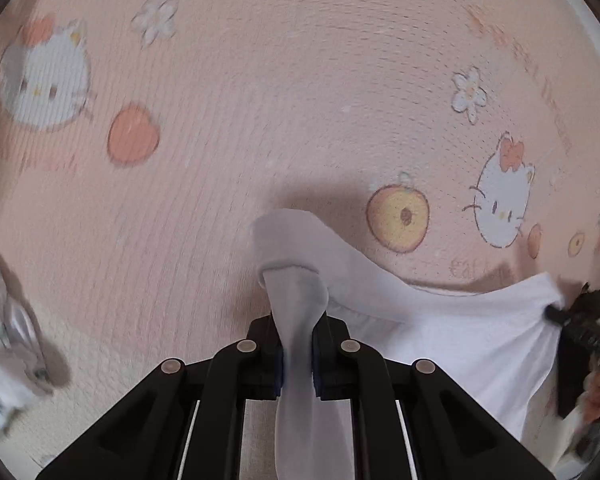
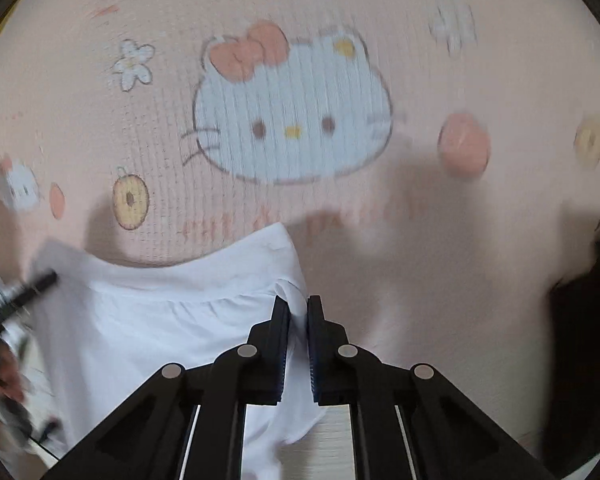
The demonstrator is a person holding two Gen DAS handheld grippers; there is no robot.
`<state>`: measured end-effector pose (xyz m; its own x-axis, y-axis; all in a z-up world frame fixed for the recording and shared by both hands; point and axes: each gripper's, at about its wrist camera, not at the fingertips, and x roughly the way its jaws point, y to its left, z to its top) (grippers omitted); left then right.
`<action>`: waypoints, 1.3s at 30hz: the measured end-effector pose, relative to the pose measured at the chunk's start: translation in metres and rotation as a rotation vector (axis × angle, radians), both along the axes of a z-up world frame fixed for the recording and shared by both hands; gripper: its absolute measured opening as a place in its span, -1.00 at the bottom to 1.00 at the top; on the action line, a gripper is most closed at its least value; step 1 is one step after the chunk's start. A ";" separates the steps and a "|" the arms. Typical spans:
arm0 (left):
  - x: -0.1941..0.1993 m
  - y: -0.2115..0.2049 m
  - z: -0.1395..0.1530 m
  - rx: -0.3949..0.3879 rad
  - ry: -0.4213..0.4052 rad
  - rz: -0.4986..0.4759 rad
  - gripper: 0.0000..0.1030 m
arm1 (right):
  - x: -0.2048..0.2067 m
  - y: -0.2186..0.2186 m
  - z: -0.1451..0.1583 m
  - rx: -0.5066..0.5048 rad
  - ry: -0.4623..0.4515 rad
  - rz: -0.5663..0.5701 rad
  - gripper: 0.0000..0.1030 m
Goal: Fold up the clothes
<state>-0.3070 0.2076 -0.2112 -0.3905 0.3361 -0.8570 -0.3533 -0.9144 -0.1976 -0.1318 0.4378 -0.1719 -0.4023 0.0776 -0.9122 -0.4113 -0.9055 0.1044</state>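
both tools clamped on the thin white cotton garment (image 1: 440, 332), left tool (image 1: 298, 332) and right tool (image 2: 299, 320) each pinching a corner, lifted over the pink cat-print blanket (image 1: 260, 100)

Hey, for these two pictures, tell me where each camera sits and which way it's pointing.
Left wrist view: sits on the left gripper, looking down along its fingers at the pink cartoon-print sheet; its jaws pinch the white garment, and the right gripper shows at the right edge.
Right wrist view: sits on the right gripper, also facing down at the sheet; jaws shut on the garment, left gripper at the left edge.
Shared: the garment, the sheet, and each other's gripper.
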 end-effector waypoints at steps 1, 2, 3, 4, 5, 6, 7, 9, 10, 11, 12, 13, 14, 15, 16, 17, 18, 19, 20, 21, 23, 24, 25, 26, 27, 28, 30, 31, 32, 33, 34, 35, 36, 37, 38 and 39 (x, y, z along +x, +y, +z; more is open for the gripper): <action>0.002 0.004 0.000 -0.017 0.007 -0.005 -0.84 | -0.001 0.002 0.005 0.022 -0.007 0.003 -0.90; 0.004 0.008 0.000 -0.035 0.014 -0.010 -0.84 | -0.002 0.006 0.008 0.033 -0.004 -0.005 -0.90; 0.006 0.011 0.000 -0.052 0.020 -0.016 -0.84 | -0.003 0.008 0.007 0.039 -0.002 -0.014 -0.90; 0.005 0.006 0.002 -0.052 0.019 -0.015 -0.84 | -0.006 0.009 0.004 0.045 -0.003 -0.022 -0.90; 0.006 0.006 0.000 -0.056 0.019 -0.011 -0.84 | -0.008 0.010 0.001 0.051 -0.003 -0.030 -0.90; 0.007 0.006 -0.002 -0.061 0.020 -0.007 -0.84 | -0.010 0.011 -0.001 0.056 -0.004 -0.038 -0.90; 0.007 0.007 -0.004 -0.065 0.020 -0.002 -0.84 | -0.012 0.012 -0.004 0.059 -0.007 -0.043 -0.90; 0.008 0.008 -0.008 -0.087 0.028 0.001 -0.84 | -0.014 0.014 -0.010 0.067 -0.016 -0.052 -0.90; 0.006 0.004 -0.007 -0.063 0.011 0.011 -0.83 | -0.015 0.015 -0.012 0.068 -0.021 -0.062 -0.90; 0.004 -0.001 -0.006 -0.038 -0.006 0.021 -0.83 | -0.013 0.018 -0.014 0.058 -0.027 -0.075 -0.90; 0.002 -0.005 -0.006 -0.013 -0.024 0.032 -0.83 | -0.012 0.023 -0.017 0.020 -0.025 -0.089 -0.90; 0.001 -0.010 -0.005 0.013 -0.041 0.042 -0.83 | -0.011 0.028 -0.021 -0.028 -0.021 -0.102 -0.88; -0.001 -0.014 -0.004 0.038 -0.058 0.052 -0.83 | -0.010 0.033 -0.026 -0.093 -0.014 -0.125 -0.84; -0.003 -0.019 -0.003 0.063 -0.076 0.063 -0.83 | -0.008 0.038 -0.029 -0.149 -0.005 -0.152 -0.78; -0.005 -0.023 -0.003 0.088 -0.093 0.073 -0.82 | -0.005 0.044 -0.030 -0.194 0.007 -0.180 -0.55; -0.007 -0.028 -0.002 0.113 -0.110 0.083 -0.79 | -0.001 0.050 -0.032 -0.236 0.019 -0.207 -0.33; -0.008 -0.032 -0.001 0.139 -0.128 0.094 -0.76 | 0.002 0.057 -0.033 -0.279 0.030 -0.235 -0.27; -0.010 -0.037 -0.001 0.164 -0.145 0.104 -0.63 | 0.006 0.063 -0.034 -0.308 0.039 -0.259 -0.22; -0.011 -0.040 0.000 0.163 -0.150 0.116 -0.33 | 0.010 0.069 -0.034 -0.331 0.046 -0.283 -0.19; -0.012 -0.044 0.000 0.161 -0.155 0.129 -0.13 | 0.013 0.074 -0.035 -0.353 0.047 -0.296 -0.17; -0.012 -0.049 0.000 0.163 -0.149 0.145 0.22 | 0.021 0.084 -0.040 -0.416 0.042 -0.321 -0.14; -0.012 -0.052 -0.001 0.165 -0.152 0.151 0.22 | 0.026 0.088 -0.043 -0.454 0.044 -0.337 -0.13; -0.012 -0.054 -0.001 0.167 -0.155 0.157 0.22 | 0.030 0.092 -0.047 -0.489 0.042 -0.350 -0.12; -0.012 -0.055 -0.004 0.159 -0.164 0.161 0.22 | 0.035 0.096 -0.052 -0.516 0.043 -0.368 -0.11; -0.011 -0.057 -0.006 0.151 -0.174 0.164 0.22 | 0.040 0.099 -0.057 -0.531 0.044 -0.390 -0.10; -0.010 -0.056 -0.005 0.146 -0.170 0.157 0.22 | 0.044 0.101 -0.062 -0.544 0.044 -0.412 -0.08; -0.010 -0.057 -0.005 0.136 -0.170 0.153 0.22 | 0.052 0.105 -0.072 -0.578 0.050 -0.452 -0.07; -0.010 -0.059 -0.007 0.131 -0.173 0.155 0.22 | 0.054 0.106 -0.077 -0.606 0.055 -0.466 -0.06; -0.011 -0.060 -0.008 0.125 -0.176 0.158 0.22 | 0.056 0.106 -0.082 -0.632 0.063 -0.478 -0.06; -0.012 -0.062 -0.010 0.120 -0.178 0.160 0.22 | 0.057 0.106 -0.083 -0.636 0.081 -0.483 -0.06; -0.013 -0.064 -0.011 0.114 -0.181 0.163 0.22 | 0.056 0.106 -0.082 -0.631 0.090 -0.480 -0.04; -0.013 -0.065 -0.013 0.109 -0.184 0.165 0.22 | 0.054 0.105 -0.081 -0.627 0.095 -0.473 -0.03; -0.014 -0.067 -0.014 0.104 -0.187 0.168 0.22 | 0.052 0.105 -0.080 -0.622 0.101 -0.466 -0.02; -0.015 -0.068 -0.016 0.098 -0.190 0.171 0.22 | 0.049 0.104 -0.079 -0.622 0.106 -0.460 -0.02; -0.016 -0.071 -0.018 0.106 -0.201 0.178 0.22 | 0.046 0.104 -0.078 -0.625 0.112 -0.452 -0.02; -0.018 -0.073 -0.020 0.115 -0.212 0.186 0.22 | 0.043 0.103 -0.077 -0.630 0.118 -0.442 -0.02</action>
